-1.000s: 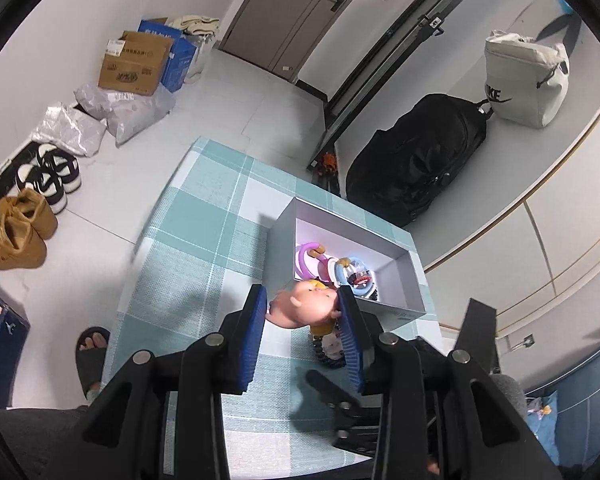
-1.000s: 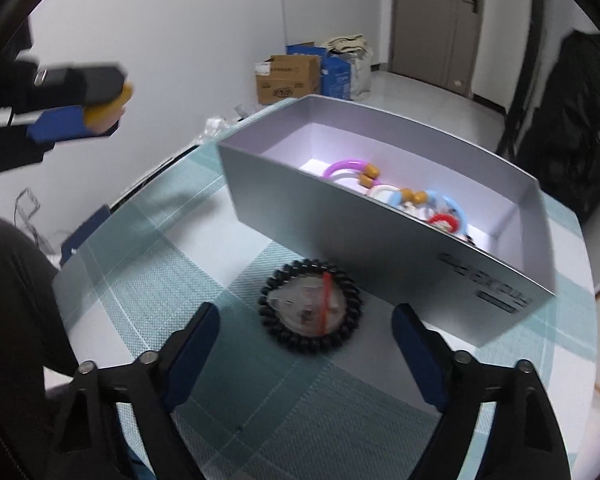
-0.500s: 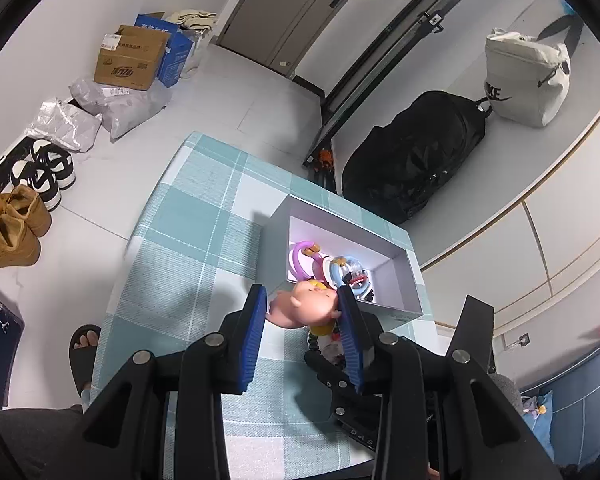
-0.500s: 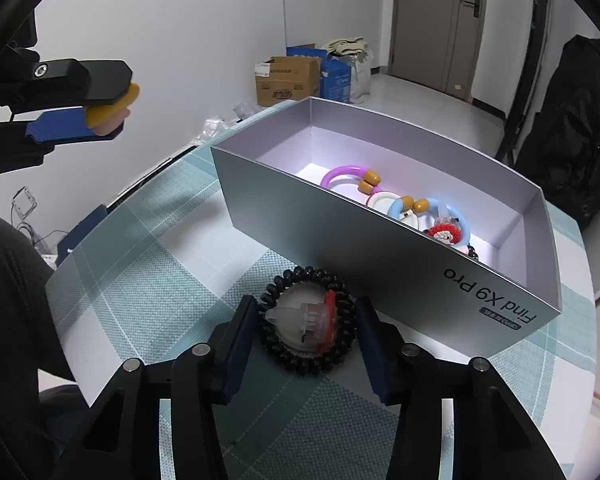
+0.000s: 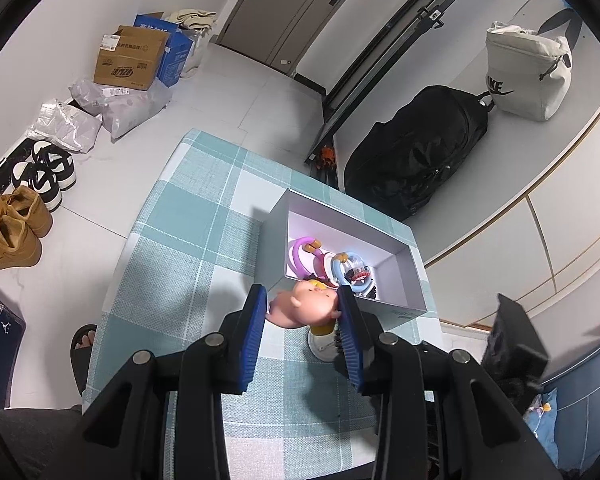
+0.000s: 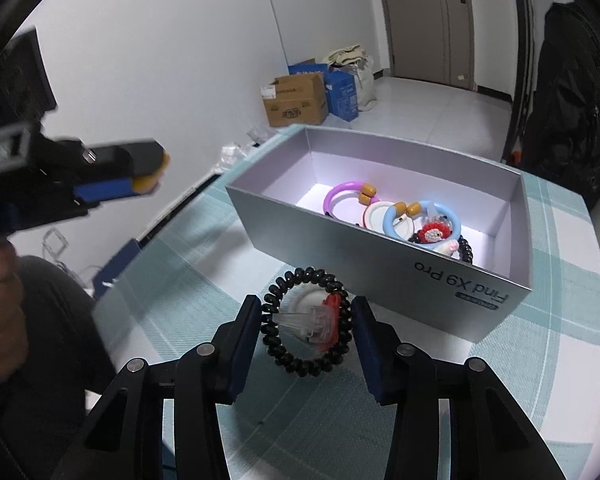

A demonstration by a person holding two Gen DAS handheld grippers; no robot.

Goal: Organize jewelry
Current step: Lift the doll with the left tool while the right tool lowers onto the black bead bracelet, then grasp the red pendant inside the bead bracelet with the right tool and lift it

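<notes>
My right gripper (image 6: 306, 326) has closed in since half a second ago and lifted the black coil band (image 6: 305, 322) clear of the cloth; its pads now pinch the band's sides. My left gripper (image 5: 302, 316) still clamps the pig-face charm (image 5: 306, 307) between its blue pads, high above the table. The grey box (image 6: 380, 248) sits just ahead of my right fingers, with rings (image 6: 380, 210) inside. Checked teal tablecloth (image 5: 188, 240); shoes (image 5: 16, 232) and cartons (image 5: 130, 58) on the floor.
</notes>
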